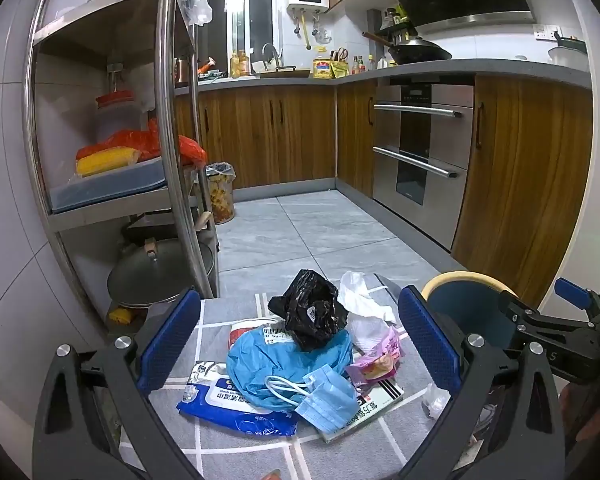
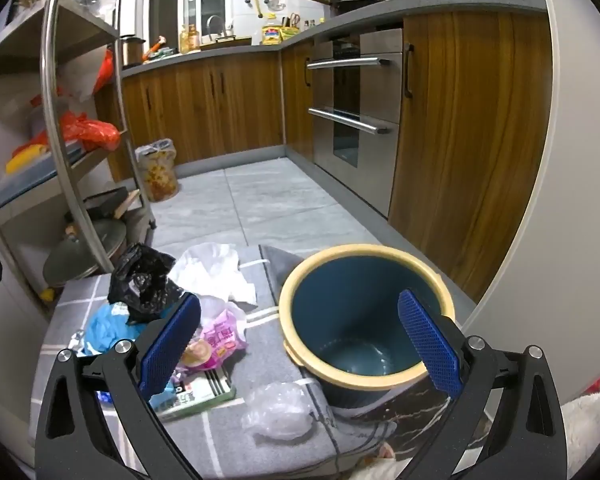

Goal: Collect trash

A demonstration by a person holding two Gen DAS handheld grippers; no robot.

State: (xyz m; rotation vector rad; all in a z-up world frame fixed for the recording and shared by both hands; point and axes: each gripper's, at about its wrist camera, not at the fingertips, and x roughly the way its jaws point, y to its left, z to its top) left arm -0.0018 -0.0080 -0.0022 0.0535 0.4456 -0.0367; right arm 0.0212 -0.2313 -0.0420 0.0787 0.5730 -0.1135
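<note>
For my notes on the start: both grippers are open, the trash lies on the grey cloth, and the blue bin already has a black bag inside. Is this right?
Not quite. The bin is empty, as the right wrist view shows; the black bag lies on the trash pile on the grey cloth. The left gripper and the right gripper are indeed open.

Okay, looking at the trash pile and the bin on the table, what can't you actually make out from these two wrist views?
- Blue plastic bag, left wrist view: its upper part is hidden under the black bag.
- Flat printed box, right wrist view: mostly hidden by the right gripper finger and the pink wrapper.
- Bin, left wrist view: its inside is out of sight, cut off by a gripper finger.
</note>
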